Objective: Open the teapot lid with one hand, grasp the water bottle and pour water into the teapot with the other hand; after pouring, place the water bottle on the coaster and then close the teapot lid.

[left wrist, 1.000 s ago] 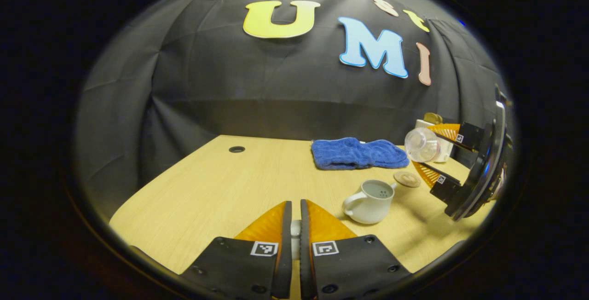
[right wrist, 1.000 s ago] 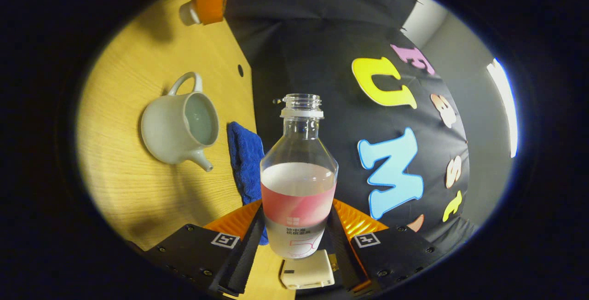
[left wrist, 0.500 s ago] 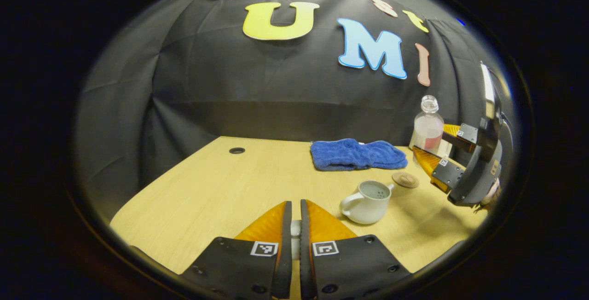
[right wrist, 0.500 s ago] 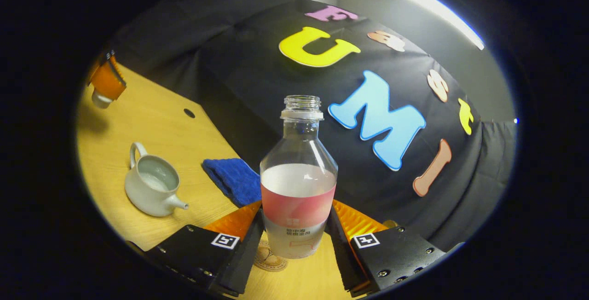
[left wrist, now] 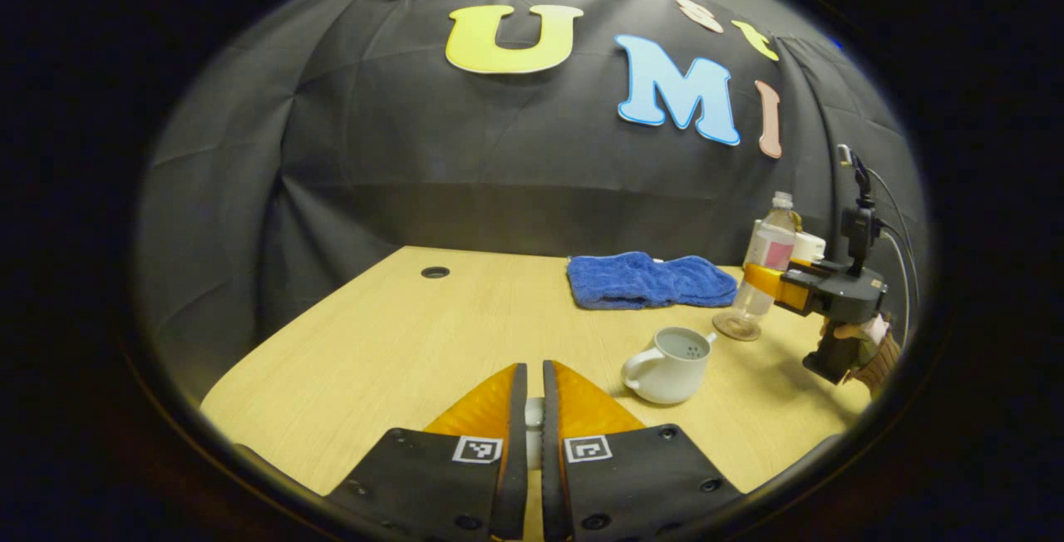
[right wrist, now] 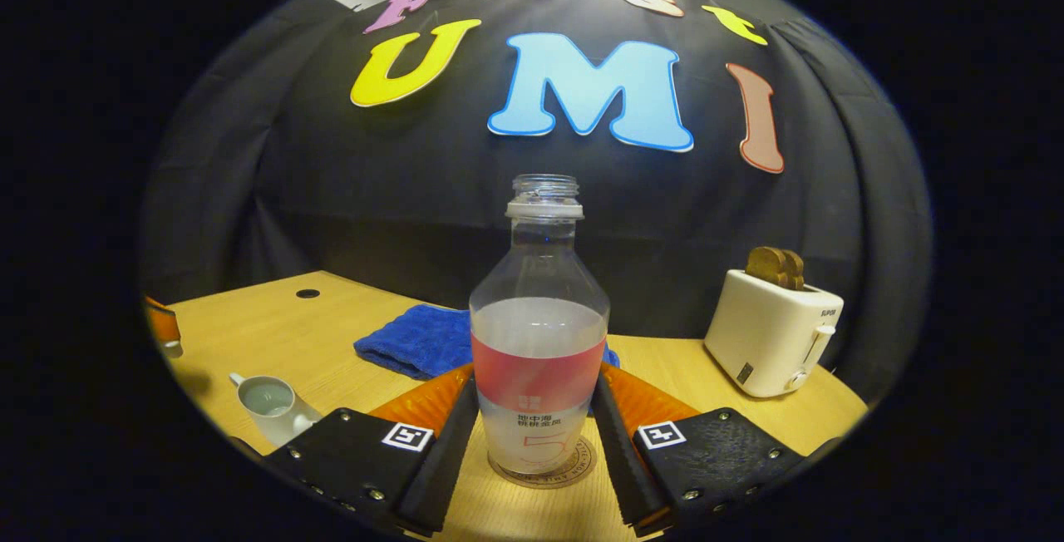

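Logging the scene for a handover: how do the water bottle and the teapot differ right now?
The water bottle is tall, clear and labelled; the teapot is squat, opaque and pale. The bottle stands on the coaster between the right claw fingers; the teapot sits free on the table. Both are upright, open-topped and hold water.

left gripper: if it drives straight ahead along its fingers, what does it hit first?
Probably nothing on the table. The left gripper, shut on the teapot lid, points over bare tabletop toward the booth wall. The teapot and blue towel sit off to its right; depth is uncertain.
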Tool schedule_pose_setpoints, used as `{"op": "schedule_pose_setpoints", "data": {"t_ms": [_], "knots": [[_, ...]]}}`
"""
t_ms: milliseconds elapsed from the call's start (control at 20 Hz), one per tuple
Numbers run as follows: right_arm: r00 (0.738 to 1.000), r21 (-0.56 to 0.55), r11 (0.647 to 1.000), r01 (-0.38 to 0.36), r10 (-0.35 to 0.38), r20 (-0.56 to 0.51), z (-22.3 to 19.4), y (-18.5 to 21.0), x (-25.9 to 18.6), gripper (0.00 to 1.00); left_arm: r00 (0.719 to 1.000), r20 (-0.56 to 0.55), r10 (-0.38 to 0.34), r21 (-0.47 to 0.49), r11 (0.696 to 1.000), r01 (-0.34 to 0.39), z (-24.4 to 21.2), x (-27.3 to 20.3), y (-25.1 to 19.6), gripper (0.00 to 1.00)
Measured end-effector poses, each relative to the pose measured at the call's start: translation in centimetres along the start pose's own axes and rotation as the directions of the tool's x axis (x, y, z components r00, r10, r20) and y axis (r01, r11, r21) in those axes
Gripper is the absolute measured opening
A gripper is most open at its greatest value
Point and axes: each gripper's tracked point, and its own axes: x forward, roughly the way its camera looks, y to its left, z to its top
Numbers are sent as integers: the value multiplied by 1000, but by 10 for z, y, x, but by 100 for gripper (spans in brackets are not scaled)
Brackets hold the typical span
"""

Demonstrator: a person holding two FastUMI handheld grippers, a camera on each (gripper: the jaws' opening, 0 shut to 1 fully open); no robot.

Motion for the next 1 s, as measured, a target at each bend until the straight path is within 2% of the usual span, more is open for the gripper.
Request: {"op": "schedule_pose_setpoints", "data": {"t_ms": [250, 450, 650, 750, 850, 950, 1000], "knots": [[998, 22, 1000, -19, 20, -67, -19, -3, 11, 75, 1000, -5, 2, -12, 1000, -2, 0, -1, 0, 13], [997, 45, 999, -11, 14, -74, -25, -5, 16, 75, 1000, -4, 6, -14, 1000, -6, -1, 0, 1, 13], [996, 9, 1000, -5, 6, -93, -25, -3, 16, 75, 1000, -9, 3, -22, 1000, -3, -2, -1, 0, 13], [996, -13, 1000, -4, 3, -94, -24, -1, 15, 77, 1000, -11, -2, -25, 1000, 2, -3, 0, 0, 14], [997, 10, 1000, -4, 4, -73, -16, -1, 12, 79, 1000, -11, -6, -27, 1000, 6, -3, -1, 0, 14], [998, 24, 1000, 7, -6, -55, -7, -6, 10, 89, 1000, -13, -10, -26, 1000, 10, -4, 0, 0, 14], [999, 25, 1000, 8, -7, -51, -5, -7, 9, 90, 1000, -13, -12, -25, 1000, 12, -4, 0, 0, 14]]}}
